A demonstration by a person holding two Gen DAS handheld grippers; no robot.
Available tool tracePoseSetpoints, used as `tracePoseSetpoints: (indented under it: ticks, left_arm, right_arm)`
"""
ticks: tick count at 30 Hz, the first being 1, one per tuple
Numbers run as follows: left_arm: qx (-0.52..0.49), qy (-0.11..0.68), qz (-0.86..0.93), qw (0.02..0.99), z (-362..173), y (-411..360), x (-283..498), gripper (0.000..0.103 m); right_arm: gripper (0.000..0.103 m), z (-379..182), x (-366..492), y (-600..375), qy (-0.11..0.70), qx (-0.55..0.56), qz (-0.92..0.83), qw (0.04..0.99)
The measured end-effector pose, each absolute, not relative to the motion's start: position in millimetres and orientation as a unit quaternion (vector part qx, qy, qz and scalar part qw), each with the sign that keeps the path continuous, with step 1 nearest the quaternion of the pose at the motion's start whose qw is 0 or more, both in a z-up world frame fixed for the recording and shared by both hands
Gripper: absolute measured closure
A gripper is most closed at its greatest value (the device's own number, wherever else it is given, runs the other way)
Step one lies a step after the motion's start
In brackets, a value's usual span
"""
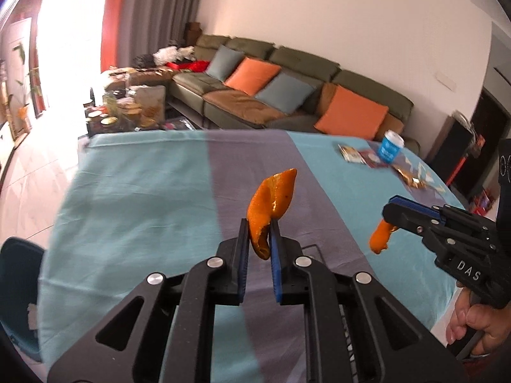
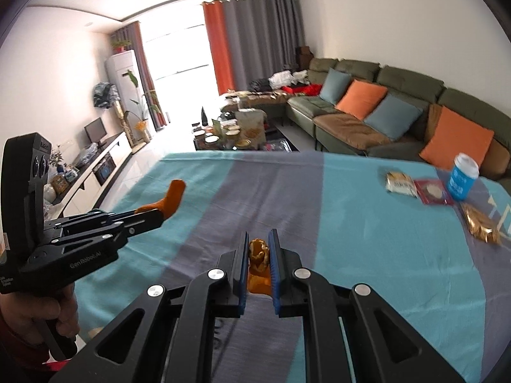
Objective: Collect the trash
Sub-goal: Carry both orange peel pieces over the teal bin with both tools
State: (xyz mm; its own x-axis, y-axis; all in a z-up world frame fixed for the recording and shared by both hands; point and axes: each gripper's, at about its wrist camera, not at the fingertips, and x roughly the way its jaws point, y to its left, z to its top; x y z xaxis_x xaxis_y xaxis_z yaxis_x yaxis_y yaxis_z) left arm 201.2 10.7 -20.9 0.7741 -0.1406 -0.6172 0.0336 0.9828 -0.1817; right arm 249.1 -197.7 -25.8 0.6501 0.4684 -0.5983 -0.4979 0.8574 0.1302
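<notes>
Showing the left wrist view: left gripper (image 1: pixel 259 234) nearly closed, pinching an orange peel (image 1: pixel 271 202) that rises toward 12 o'clock above the tablecloth (image 1: pixel 134 191). Right wrist view: right gripper (image 2: pixel 259 245) clamped on a second peel piece (image 2: pixel 259 257); paper cup (image 2: pixel 462 177) at 2 o'clock.

The blue cup (image 2: pixel 463 177), the packets (image 2: pixel 401 185) beside it and the gold wrapper (image 2: pixel 482 225) at the table's far right are motion-blurred, their print unreadable, and the coffee table (image 2: pixel 242 134) clutter is too small to identify.
</notes>
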Motion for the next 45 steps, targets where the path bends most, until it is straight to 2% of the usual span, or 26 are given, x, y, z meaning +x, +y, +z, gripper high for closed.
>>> tracePoseSetpoints:
  ticks: [15, 27, 45]
  left_arm:
    - [-0.125, 0.268, 0.074, 0.952, 18, 121, 109, 0.09]
    - [-0.14, 0.233, 0.168, 0.948, 41, 201, 45, 0.09]
    - [-0.164, 0.243, 0.269, 0.917, 30, 287, -20, 0.09]
  right_arm:
    - [0.093, 14, 230, -124, 0.277, -0.064, 0.352, 0.892]
    - [0.093, 36, 211, -30, 0.248, -0.096, 0.442, 0.857]
    - [0.093, 29, 206, 114, 0.264, -0.141, 0.542, 0.785]
